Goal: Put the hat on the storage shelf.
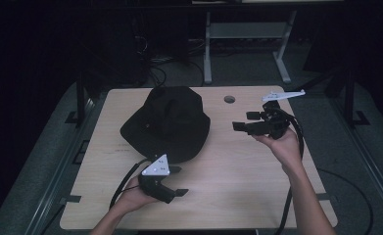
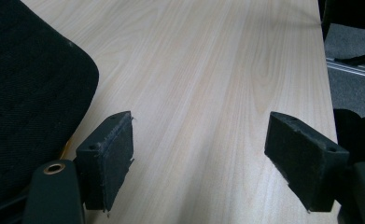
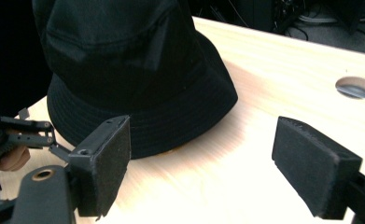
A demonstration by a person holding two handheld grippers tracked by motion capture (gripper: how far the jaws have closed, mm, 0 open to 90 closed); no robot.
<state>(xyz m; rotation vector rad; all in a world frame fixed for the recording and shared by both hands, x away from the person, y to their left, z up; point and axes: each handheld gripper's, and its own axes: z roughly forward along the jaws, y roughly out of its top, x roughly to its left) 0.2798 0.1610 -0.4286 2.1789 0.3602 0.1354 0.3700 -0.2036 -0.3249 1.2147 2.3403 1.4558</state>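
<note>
A black bucket hat (image 1: 167,122) lies brim-down on the left-middle of the pale wooden table (image 1: 238,186). My left gripper (image 1: 179,180) is held just off the hat's near brim, open, jaws pointing right with nothing between them. In the left gripper view the brim (image 2: 26,93) lies left of the open left gripper (image 2: 201,158). My right gripper (image 1: 244,121) hovers to the right of the hat, open and empty, pointing left at it. In the right gripper view the hat (image 3: 133,70) stands beyond the open right gripper (image 3: 201,158), not touching it.
A round cable hole (image 1: 229,99) sits near the table's far edge, also seen as the hole (image 3: 355,87) in the right gripper view. A white desk frame (image 1: 248,34) and cables stand on the floor behind. Bare tabletop lies between the grippers.
</note>
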